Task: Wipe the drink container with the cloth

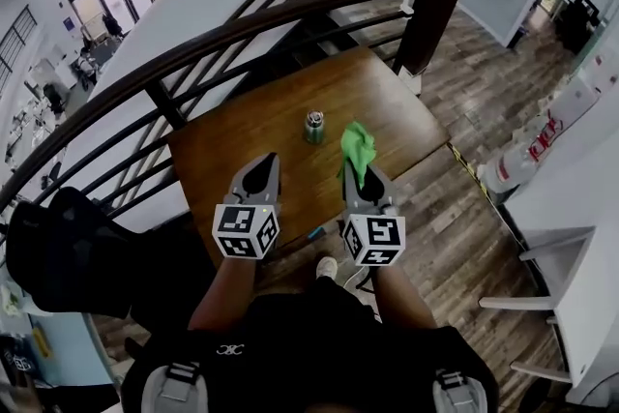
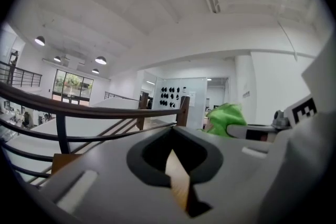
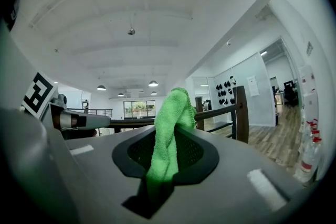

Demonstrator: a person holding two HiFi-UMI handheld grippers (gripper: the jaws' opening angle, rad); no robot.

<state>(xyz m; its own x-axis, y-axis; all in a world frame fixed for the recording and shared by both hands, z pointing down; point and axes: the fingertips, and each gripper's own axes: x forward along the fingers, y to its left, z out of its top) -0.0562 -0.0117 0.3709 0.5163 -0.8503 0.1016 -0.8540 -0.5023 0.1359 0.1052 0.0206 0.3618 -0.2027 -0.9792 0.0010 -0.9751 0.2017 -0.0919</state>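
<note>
My left gripper, lower centre of the head view, has its jaws together with nothing in them. Right gripper beside it is clamped on the green cloth. Drink container stands upright mid-frame on the wooden table, apart from both.
</note>
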